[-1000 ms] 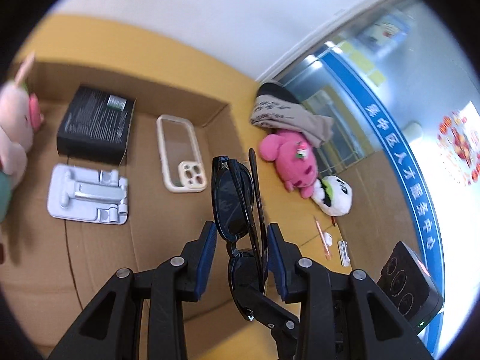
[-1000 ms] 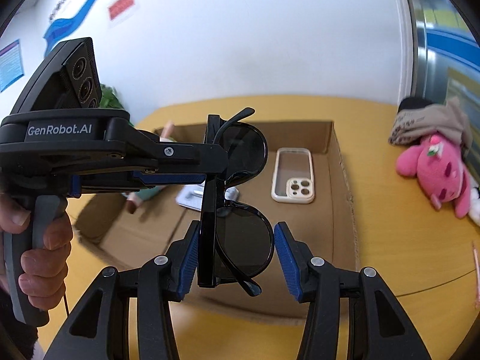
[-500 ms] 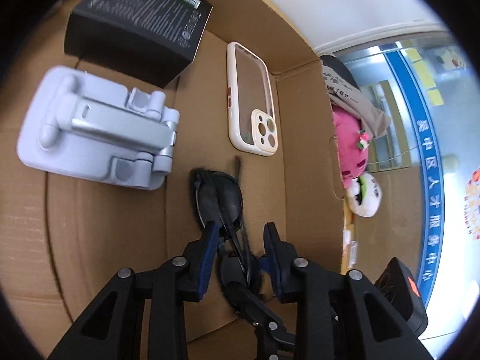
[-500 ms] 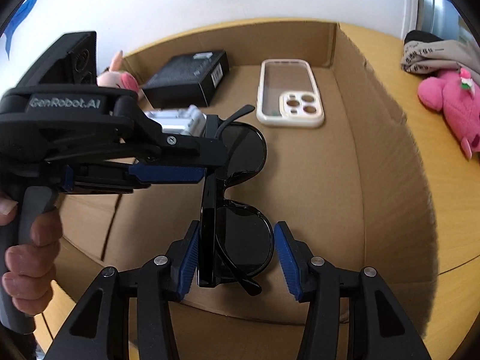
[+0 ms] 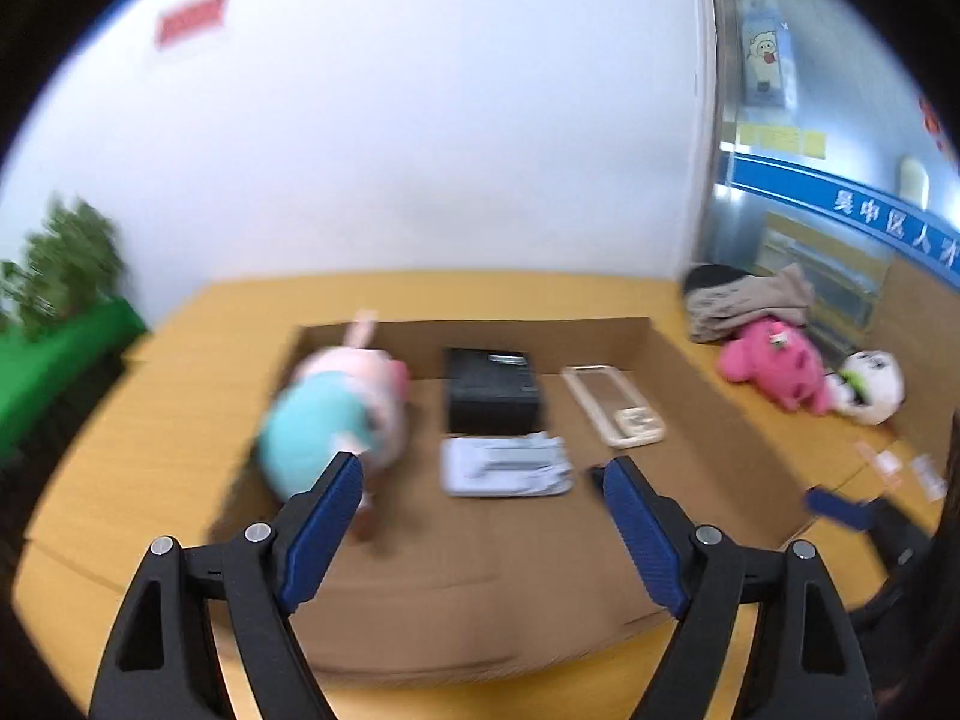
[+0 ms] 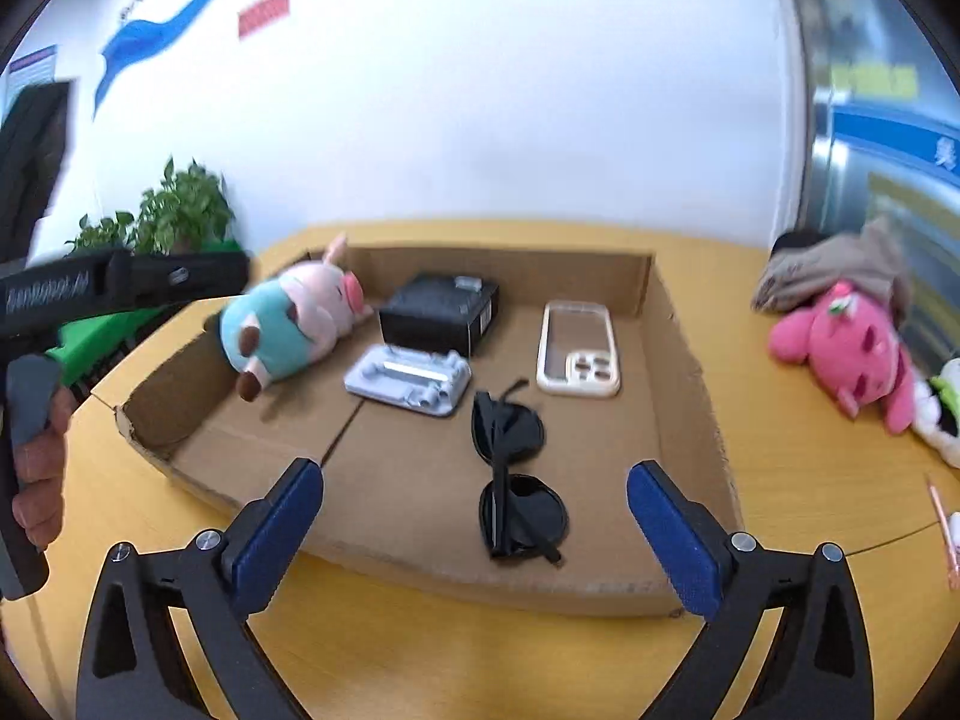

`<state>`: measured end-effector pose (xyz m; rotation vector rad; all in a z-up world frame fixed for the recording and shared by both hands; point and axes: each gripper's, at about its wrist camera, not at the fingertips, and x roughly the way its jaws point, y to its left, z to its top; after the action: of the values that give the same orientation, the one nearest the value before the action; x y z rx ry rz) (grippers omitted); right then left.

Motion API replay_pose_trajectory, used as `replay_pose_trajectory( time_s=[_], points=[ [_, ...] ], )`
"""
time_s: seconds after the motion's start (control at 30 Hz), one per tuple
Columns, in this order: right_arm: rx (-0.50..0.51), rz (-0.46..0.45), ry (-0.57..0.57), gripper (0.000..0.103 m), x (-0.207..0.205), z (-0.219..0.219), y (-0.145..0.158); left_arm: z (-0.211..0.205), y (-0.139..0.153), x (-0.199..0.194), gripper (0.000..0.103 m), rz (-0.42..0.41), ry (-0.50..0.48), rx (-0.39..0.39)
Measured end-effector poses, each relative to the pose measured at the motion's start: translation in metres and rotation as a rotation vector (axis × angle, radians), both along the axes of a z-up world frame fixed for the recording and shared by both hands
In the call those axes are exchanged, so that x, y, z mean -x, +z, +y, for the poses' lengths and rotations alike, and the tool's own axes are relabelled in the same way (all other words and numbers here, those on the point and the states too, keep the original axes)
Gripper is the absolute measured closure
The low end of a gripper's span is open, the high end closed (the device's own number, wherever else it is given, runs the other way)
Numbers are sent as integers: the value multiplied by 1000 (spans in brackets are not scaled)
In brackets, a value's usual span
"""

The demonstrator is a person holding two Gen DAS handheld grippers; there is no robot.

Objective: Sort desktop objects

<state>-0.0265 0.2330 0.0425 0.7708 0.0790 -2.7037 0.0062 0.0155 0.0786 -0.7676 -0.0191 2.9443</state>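
Black sunglasses (image 6: 515, 474) lie folded on the floor of the shallow cardboard box (image 6: 690, 372), near its front wall. My right gripper (image 6: 474, 528) is open and empty, above the box's front edge. My left gripper (image 5: 480, 516) is open and empty, above the front of the box; it also shows at the left of the right wrist view (image 6: 120, 282). In the box lie a pig plush (image 6: 288, 324), a black carton (image 6: 441, 312), a grey phone stand (image 6: 408, 381) and a beige phone case (image 6: 579, 348).
On the yellow table (image 6: 810, 480) right of the box lie a pink plush (image 6: 840, 342), a panda plush (image 5: 870, 384), a beige garment (image 6: 840, 264) and a pink pen (image 6: 942, 516). A potted plant (image 6: 174, 210) stands at the back left.
Both grippers have opened and let go of the sunglasses, which now lie in the box. Both grippers have drawn back and up; the left wrist view is blurred from motion.
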Motion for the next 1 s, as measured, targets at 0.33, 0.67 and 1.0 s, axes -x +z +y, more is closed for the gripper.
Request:
replay_pose_trajectory(
  time_s=[0.33,0.67,1.0],
  points=[
    [-9,89,-76,0,-3,-9,-36,-15,-68,-9,20,-25,99,14],
    [-4,81,-72,0,2,-10,-38,-10,-78,-8,9,23,88,33],
    [-10,76,-72,0,1,-11,-38,-8,-79,-6,1,12,52,30]
  ],
)
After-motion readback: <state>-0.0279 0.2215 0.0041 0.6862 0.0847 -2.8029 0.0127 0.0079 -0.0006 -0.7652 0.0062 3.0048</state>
